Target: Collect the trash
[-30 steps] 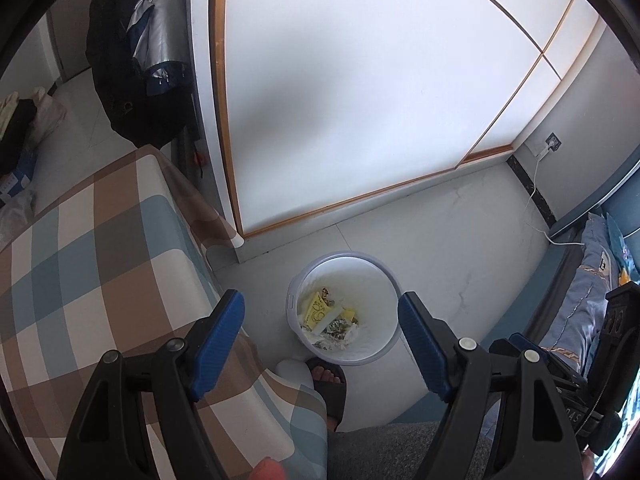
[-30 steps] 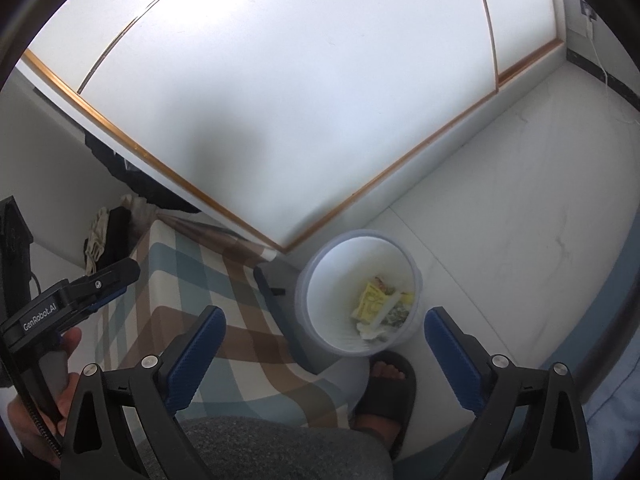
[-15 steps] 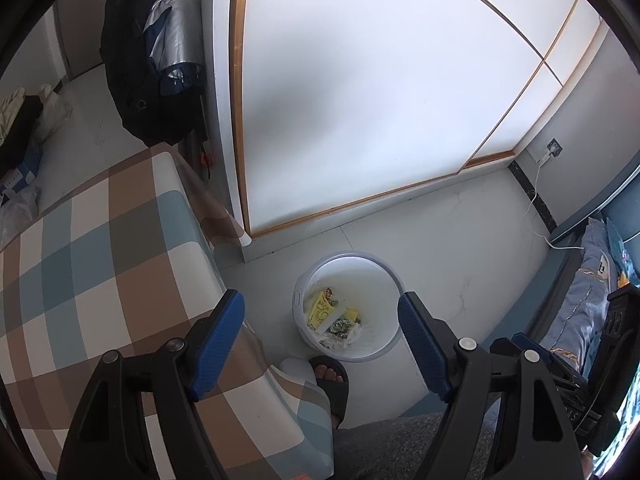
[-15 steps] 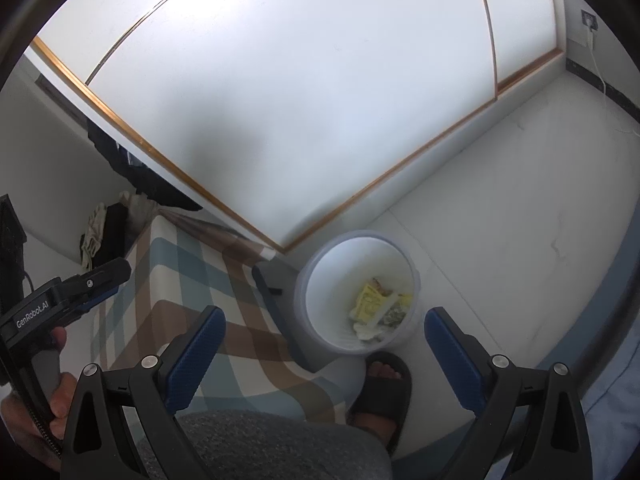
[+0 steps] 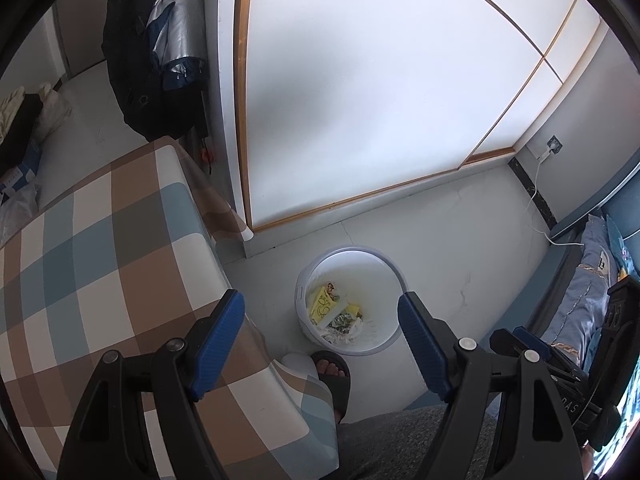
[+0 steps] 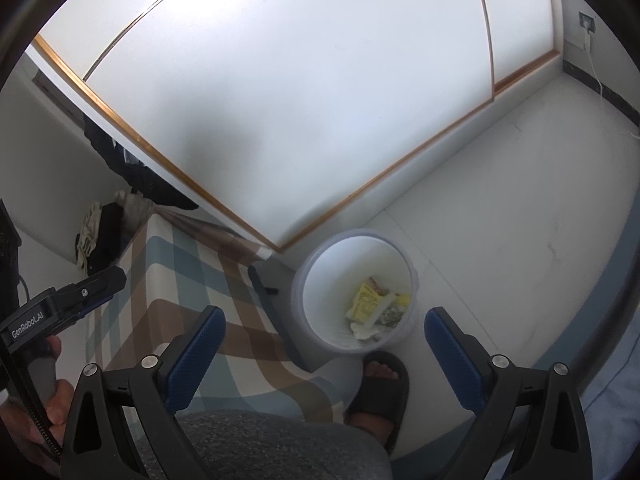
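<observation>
A white round trash bin stands on the floor beside the table. It holds a yellow wrapper and other scraps. The bin also shows in the right wrist view, with the yellow wrapper inside. My left gripper is open and empty, held high above the bin. My right gripper is open and empty, also high above the bin. The left gripper's body shows at the left of the right wrist view.
A table with a plaid cloth is at the left. A white sliding wardrobe door is behind the bin. Dark jackets hang at the upper left. A foot in a black sandal stands next to the bin. A bed is at the right.
Both grippers have risen and drawn back a little, so the bin looks smaller and more of the plaid table shows. Both stay open.
</observation>
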A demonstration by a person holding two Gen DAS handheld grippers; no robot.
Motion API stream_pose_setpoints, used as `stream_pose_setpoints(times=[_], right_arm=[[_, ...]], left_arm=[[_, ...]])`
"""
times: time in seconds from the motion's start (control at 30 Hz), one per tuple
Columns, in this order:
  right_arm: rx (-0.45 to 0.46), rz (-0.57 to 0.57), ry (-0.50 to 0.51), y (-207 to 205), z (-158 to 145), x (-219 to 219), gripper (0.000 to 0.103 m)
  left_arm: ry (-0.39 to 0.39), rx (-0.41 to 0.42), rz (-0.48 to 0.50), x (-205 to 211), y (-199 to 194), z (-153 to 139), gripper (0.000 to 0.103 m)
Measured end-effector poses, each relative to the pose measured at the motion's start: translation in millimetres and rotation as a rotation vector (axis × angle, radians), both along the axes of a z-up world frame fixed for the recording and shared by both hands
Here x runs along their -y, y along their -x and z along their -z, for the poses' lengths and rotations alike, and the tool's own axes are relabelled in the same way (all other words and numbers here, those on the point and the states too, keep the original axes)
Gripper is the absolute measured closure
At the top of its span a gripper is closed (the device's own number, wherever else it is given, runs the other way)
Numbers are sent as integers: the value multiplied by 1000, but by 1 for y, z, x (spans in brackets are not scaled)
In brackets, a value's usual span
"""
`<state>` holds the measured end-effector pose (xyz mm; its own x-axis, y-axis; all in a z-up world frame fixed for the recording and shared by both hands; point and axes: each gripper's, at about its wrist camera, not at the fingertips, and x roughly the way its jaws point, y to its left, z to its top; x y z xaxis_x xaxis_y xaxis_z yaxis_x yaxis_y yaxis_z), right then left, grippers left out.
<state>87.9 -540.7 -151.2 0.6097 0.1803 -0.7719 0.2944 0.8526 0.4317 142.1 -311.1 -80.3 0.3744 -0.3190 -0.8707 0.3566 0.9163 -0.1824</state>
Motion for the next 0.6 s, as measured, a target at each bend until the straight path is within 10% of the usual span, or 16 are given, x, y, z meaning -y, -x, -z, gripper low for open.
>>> stream_pose_setpoints(times=[0.6], right_arm=[[-4, -16, 9, -2, -1, -3, 2]], left_arm=[[3, -28, -9, -3, -2, 3, 27]])
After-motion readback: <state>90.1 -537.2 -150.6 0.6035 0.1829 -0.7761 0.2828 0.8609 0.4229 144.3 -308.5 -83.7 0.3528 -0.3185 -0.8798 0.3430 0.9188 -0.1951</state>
